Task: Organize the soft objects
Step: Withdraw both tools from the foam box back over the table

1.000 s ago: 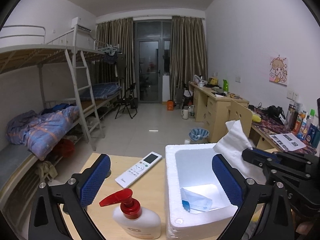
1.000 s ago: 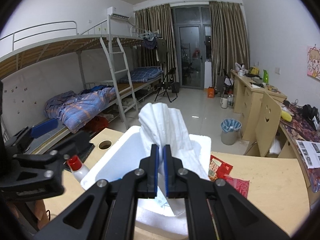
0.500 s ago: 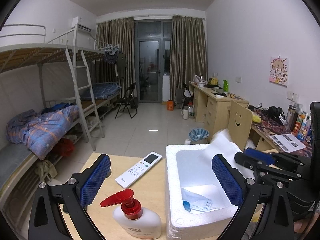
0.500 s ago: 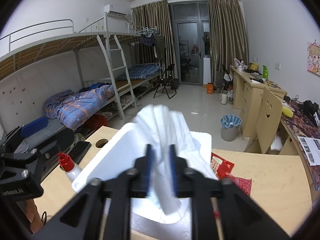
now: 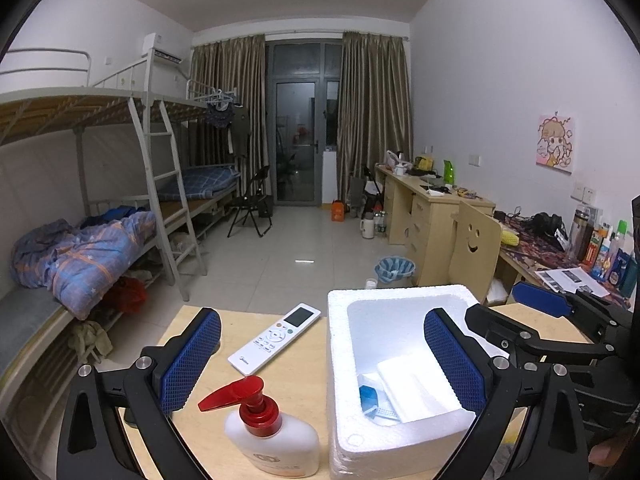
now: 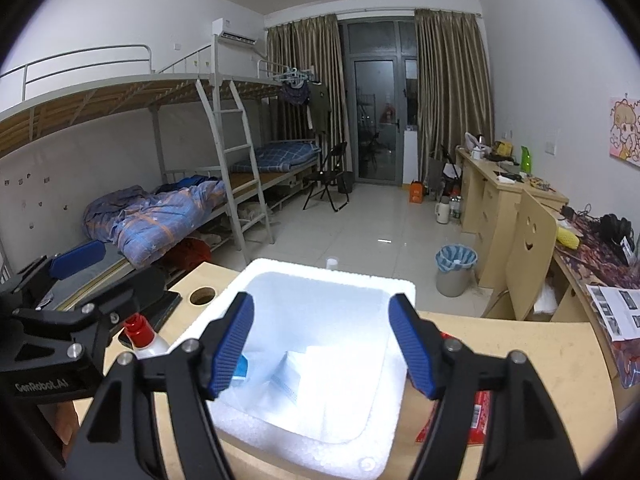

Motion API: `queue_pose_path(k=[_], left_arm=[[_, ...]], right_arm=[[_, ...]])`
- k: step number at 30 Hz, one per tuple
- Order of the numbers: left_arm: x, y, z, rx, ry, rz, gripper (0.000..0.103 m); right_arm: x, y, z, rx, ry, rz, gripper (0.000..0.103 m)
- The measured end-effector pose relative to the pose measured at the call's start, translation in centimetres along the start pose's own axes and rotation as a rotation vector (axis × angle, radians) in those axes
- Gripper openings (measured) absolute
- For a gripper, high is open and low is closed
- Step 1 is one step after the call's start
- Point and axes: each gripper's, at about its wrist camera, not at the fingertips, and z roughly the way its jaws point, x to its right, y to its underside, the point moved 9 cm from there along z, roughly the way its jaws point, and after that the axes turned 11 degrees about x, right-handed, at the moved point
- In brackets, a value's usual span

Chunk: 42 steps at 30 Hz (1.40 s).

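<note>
A white foam box [image 5: 340, 360] stands on the wooden table; it also shows in the right wrist view [image 6: 400, 292]. Inside lie a white soft tissue pack [image 5: 416, 388] and a blue-and-white packet [image 5: 370, 398]; in the right wrist view the tissue pack [image 6: 304, 376] lies on the box floor. My right gripper [image 6: 322, 346] is open and empty above the box. My left gripper [image 5: 320, 360] is open and empty, straddling the box's left wall and a pump bottle [image 5: 272, 440].
A white remote [image 5: 276, 338] lies left of the box. A red snack packet [image 6: 476, 408] lies right of the box. The table has a round hole [image 6: 202, 295]. A chair with a smiley back [image 5: 474, 248] stands beyond the table.
My right gripper opened and let go of the white tissue pack, which now lies inside the foam box. The left gripper has not moved.
</note>
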Motion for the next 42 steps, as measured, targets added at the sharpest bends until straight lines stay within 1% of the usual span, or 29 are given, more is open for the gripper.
queue_pose_path(k=[3,7,9,11,13,14,23,32,37,42], left_arm=[[0.3,0.1,-0.2,-0.001,0.013,-0.002,0.102],[1.1,-0.1,-1.2,-0.001,0.027,-0.001,0.102],[1.4,-0.4,-2.0,0.009,0.032,0.001,0.102],[1.6,-0.7,-2.9,0.017,0.037,0.003,0.102],[1.7,-1.1,-4.0,0.028,0.038,0.001,0.102],[1.7,-1.3,-4.6,0.033,0.04,0.001,0.102],[2.2,-2.2,-9.7,0.074,0.044,0.014,0.102],[2.8,-2.8,-14.4,0.115,0.073,0.013,0.103],[3.2,-3.2,-15.8,0.126,0.079,0.016,0.103],[3.6,-2.3,-17.1,0.127,0.099,0.005,0.103]], right_arm=[[0.0,-0.3,-0.7,0.009,0.01,-0.004,0.075],[0.3,-1.1,-2.1,0.023,0.036,-0.011,0.081],[0.3,-1.7,-3.3,0.04,0.048,-0.011,0.085],[0.4,-2.1,-4.5,0.058,0.07,-0.012,0.093],[0.4,-2.4,-5.4,0.068,0.074,-0.006,0.1],[0.4,-2.5,-6.1,0.08,0.076,0.0,0.101],[0.8,-2.5,-10.2,0.118,0.108,0.017,0.102],[1.2,-2.2,-14.3,0.17,0.121,0.051,0.103],[0.7,-2.0,-15.6,0.183,0.124,0.037,0.103],[0.6,-1.0,-17.1,0.201,0.14,0.028,0.103]])
